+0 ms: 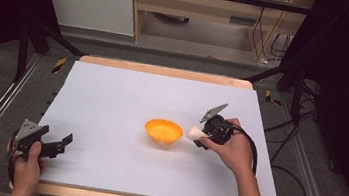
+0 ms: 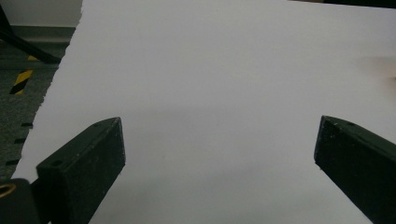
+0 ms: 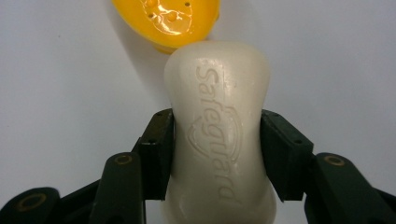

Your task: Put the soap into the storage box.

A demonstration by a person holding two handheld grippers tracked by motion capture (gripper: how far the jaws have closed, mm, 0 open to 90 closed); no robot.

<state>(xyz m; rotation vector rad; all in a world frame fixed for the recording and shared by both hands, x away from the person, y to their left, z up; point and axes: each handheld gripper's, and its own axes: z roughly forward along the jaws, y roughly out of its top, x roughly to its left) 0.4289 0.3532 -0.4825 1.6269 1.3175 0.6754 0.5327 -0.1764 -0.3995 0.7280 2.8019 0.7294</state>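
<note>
1. Cream soap bar (image 3: 217, 126) gripped across its waist by the right tongs (image 1: 202, 133), likely so it cannot twist; held just right of the orange dish (image 1: 163, 131).
2. Dish sits mid-surface, holes in its base, apparently for draining; soap points at it, probably bound there.
3. Left tongs (image 1: 58, 145) released, jaws wide, parked near-left on the white surface (image 1: 112, 95), clear of the work.
</note>
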